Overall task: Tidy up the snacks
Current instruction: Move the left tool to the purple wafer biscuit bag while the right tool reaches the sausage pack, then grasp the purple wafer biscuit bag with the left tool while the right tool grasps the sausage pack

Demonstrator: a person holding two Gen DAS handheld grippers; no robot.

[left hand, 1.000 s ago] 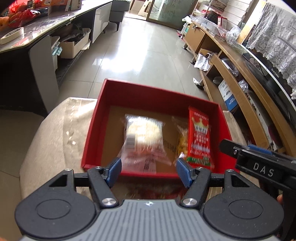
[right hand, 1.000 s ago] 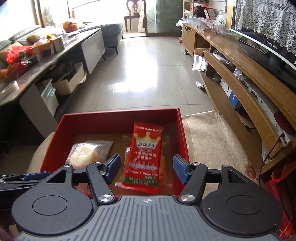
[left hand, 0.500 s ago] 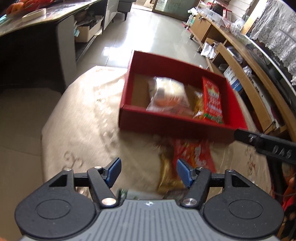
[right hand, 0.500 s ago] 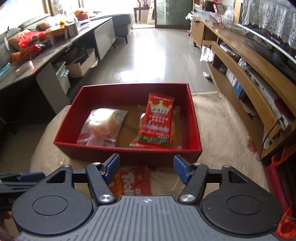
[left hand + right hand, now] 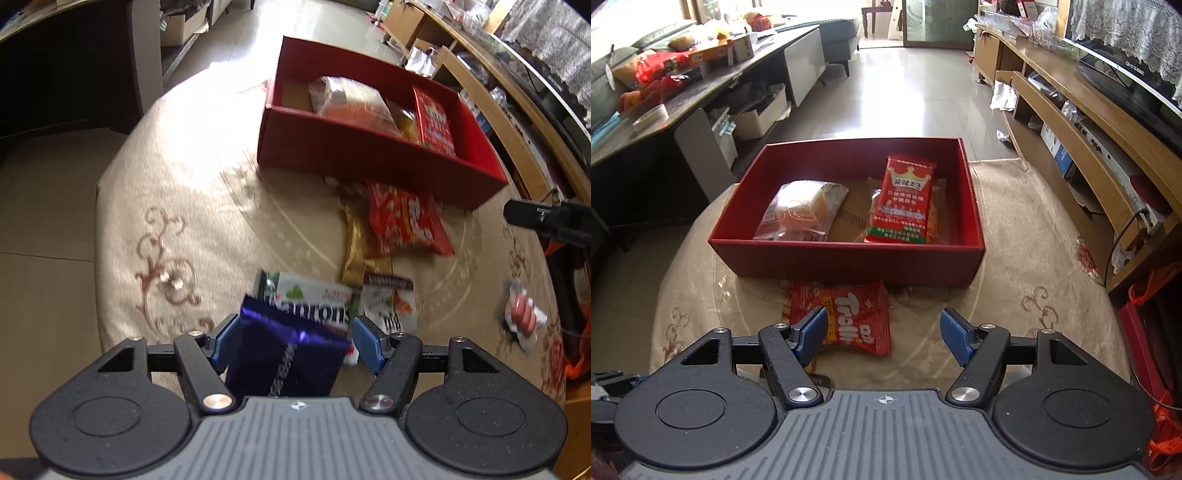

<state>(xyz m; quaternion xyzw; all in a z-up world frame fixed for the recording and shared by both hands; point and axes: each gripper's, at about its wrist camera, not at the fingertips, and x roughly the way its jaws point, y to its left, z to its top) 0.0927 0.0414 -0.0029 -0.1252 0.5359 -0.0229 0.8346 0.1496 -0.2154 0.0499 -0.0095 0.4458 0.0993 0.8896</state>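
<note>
L gripper (image 5: pixel 296 341) hanging over shiny purple foil snack packet (image 5: pixel 284 362) on beige embroidered tablecloth (image 5: pixel 177 206); packet lying betw. parted blue pads, cannot tell if pads pressing it. R gripper (image 5: pixel 883 334) jaws opening, nothing gripped, red crinkly Trolli bag (image 5: pixel 846 315) lying below, just in front of red rectangular cardboard box (image 5: pixel 849 260) w/ two packets already inside

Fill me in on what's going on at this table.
A person with a gripper in each hand is sorting snacks into a red box; a bread pack and a red crown packet already lie inside. The left gripper hangs open over a purple packet on the tablecloth. The right gripper, jaws opening and holding nothing, hovers over the red Trolli bag in front of the box.
</note>
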